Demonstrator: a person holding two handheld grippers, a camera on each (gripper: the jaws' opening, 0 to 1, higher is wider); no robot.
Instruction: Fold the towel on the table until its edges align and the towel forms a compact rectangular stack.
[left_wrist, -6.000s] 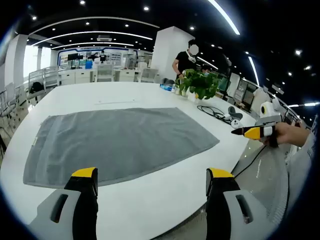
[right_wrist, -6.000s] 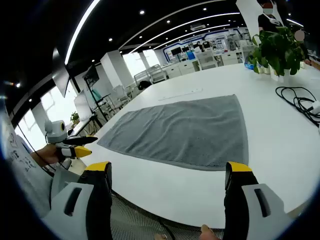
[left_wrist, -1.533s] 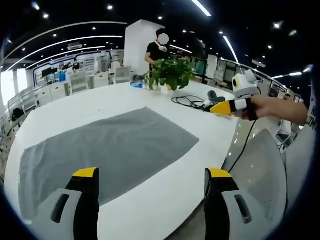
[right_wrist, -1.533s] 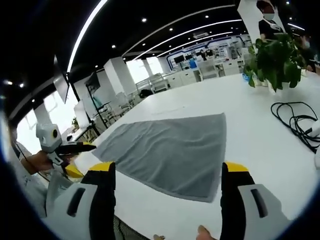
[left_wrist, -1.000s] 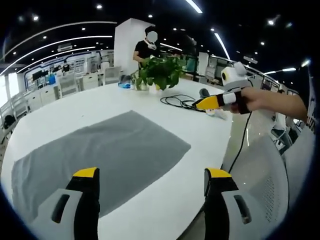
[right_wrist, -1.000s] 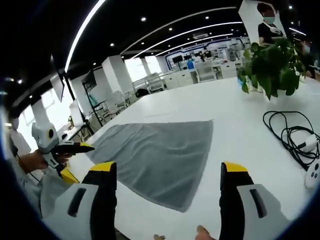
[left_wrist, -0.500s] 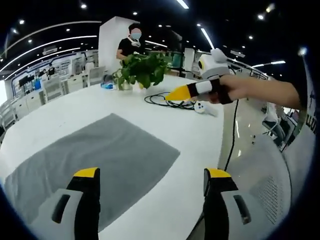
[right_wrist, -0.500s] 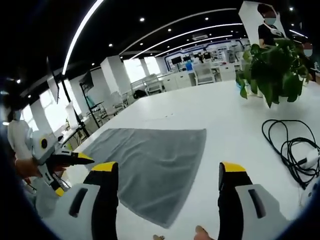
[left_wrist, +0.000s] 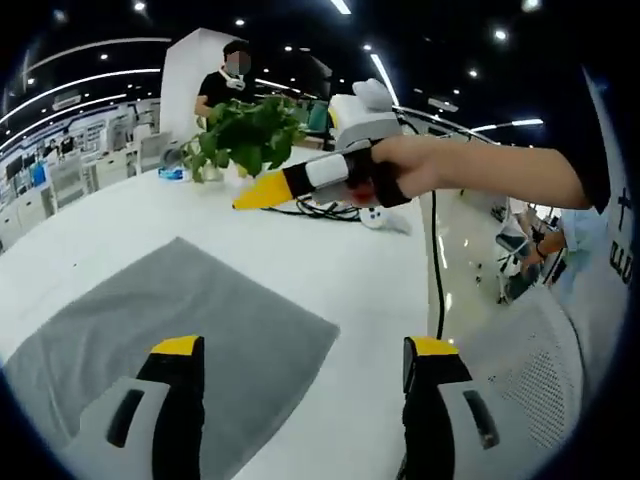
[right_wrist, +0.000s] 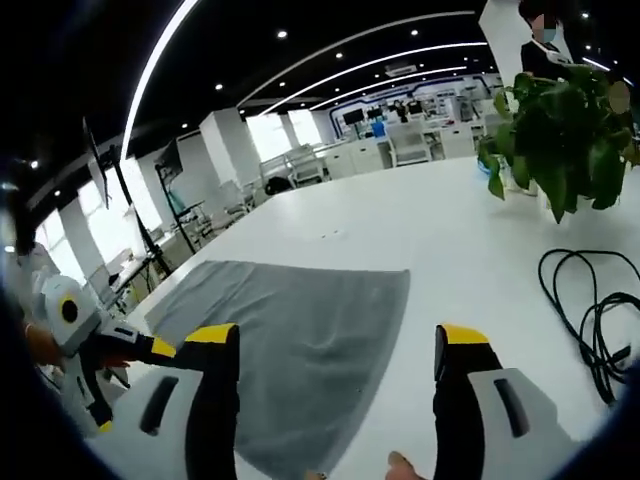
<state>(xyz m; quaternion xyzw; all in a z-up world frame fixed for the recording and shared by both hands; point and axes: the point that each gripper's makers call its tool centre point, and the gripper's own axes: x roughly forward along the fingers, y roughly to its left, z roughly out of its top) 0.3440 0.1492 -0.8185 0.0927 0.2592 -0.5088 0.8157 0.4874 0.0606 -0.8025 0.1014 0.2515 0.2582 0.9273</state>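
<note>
Grey terry cloth, the towel (left_wrist: 170, 330) lies flat and unfolded near the table's (right_wrist: 450, 225) front edge. I judge it soft, light and limp, so I would pinch it at two near corners. My left gripper (left_wrist: 300, 365) and right gripper (right_wrist: 335, 350) both stand wide apart, holding nothing, above the towel.
</note>
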